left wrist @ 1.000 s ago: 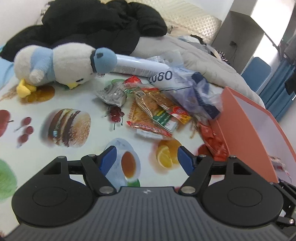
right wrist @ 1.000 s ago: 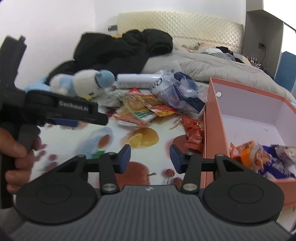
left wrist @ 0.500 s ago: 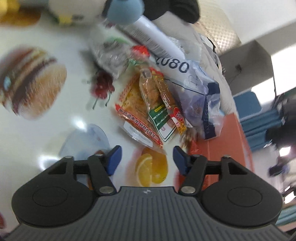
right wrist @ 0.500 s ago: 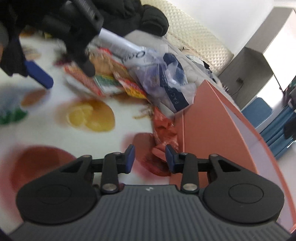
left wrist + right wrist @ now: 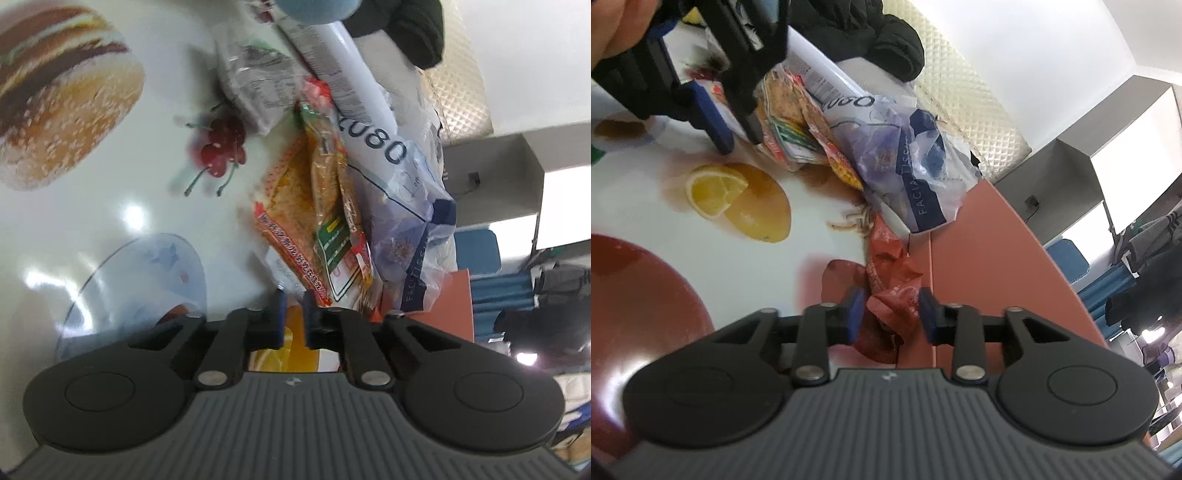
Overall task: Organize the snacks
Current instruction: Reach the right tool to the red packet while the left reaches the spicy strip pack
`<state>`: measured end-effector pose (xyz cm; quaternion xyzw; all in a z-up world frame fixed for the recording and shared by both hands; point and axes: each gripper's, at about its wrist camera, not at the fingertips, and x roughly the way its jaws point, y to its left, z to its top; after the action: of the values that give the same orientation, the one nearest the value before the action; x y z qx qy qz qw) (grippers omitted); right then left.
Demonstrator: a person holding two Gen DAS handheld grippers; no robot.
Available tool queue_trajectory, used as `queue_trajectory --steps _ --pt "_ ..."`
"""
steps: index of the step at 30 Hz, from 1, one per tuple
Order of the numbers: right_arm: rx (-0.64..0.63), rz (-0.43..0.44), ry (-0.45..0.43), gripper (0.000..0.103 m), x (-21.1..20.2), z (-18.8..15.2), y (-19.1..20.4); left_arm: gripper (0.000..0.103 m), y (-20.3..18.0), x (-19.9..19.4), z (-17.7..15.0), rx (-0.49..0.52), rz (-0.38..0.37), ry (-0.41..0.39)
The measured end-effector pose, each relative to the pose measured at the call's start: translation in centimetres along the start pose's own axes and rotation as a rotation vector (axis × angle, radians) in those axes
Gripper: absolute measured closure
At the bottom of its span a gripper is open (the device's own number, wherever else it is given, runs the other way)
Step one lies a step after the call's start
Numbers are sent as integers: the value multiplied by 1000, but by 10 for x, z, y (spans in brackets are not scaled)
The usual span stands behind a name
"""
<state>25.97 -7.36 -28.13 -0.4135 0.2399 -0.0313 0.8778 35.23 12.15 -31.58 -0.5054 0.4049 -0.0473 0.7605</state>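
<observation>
**Claws at the snack pile: left nearly closed, right open around a red packet**

We find the left claw [image 5: 293, 314] narrowed to a slit at the near corner of the orange snack packet [image 5: 295, 225]; whether it pinches film, we cannot tell. The right claw [image 5: 891, 314] stands open astride the crumpled red packet [image 5: 890, 291], which lies on the surface against the orange box [image 5: 982, 266]. We judge both packets light, soft, crinkly and slippery, best taken by an edge seam.

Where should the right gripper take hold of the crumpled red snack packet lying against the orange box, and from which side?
Grip the raised crumpled fold of the red packet, coming from above on the tablecloth side. The orange box wall blocks its far side, and the open right gripper already straddles that fold.
</observation>
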Motion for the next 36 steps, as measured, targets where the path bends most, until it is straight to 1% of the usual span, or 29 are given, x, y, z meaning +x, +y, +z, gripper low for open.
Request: queue_trajectory --steps 1,3,5,6,9,13,16,19,25,31,36 --pt "6 8 7 83 2 0 -1 96 1 0 0 -1 -3 -5" --pt "4 7 7 85 3 0 1 99 1 -1 0 5 -3 -14" --pt "4 8 -2 94 0 -1 1 100 0 -3 0 16 -4 -23" --pt "7 7 -7 95 -2 0 0 101 -1 -6 -1 25 -3 -26" --pt "21 15 -15 97 -8 0 -3 102 -3 -12 -2 39 -10 -29" --pt "26 37 -17 97 -15 -1 -5 103 -5 -24 -6 54 1 -36" --pt "30 61 -22 97 -25 -2 -6 103 -5 -38 -12 70 13 -45" --pt "31 83 -35 98 -38 -4 -7 103 0 -54 -21 64 22 -49" --pt "44 144 -45 99 -69 -13 -12 103 10 -93 -51 62 50 -58" --pt "33 208 -53 98 -108 -37 -17 103 14 -132 -88 106 95 -68" --pt "31 270 -57 98 -141 -58 -20 103 22 -162 -115 114 124 -88"
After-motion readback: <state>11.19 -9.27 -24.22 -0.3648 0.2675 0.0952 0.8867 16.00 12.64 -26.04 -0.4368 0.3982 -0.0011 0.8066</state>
